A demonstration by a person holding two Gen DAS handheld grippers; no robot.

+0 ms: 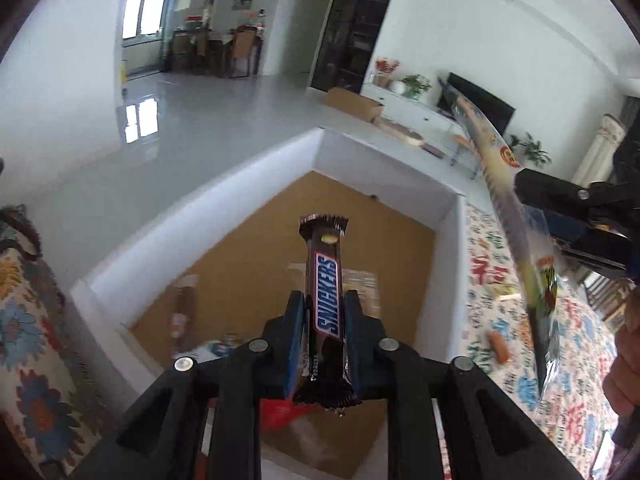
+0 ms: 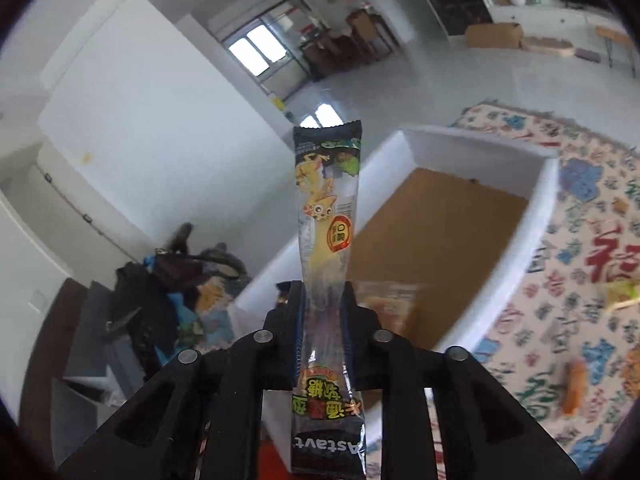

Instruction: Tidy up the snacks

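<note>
My left gripper is shut on a brown Snickers bar that stands upright between the pads, above a white box with a brown cardboard floor. My right gripper is shut on a long clear candy packet with yellow cartoon print, held beside the same white box. In the left wrist view the right gripper's black fingers and the candy packet show at the right, with a hand below them. Blurred wrapped snacks lie on the box floor.
The box stands on a patterned cloth where an orange snack and a green-yellow one lie. A dark bag and a clutter pile sit at the left in the right wrist view. Beyond is pale floor, a dining set and a TV cabinet.
</note>
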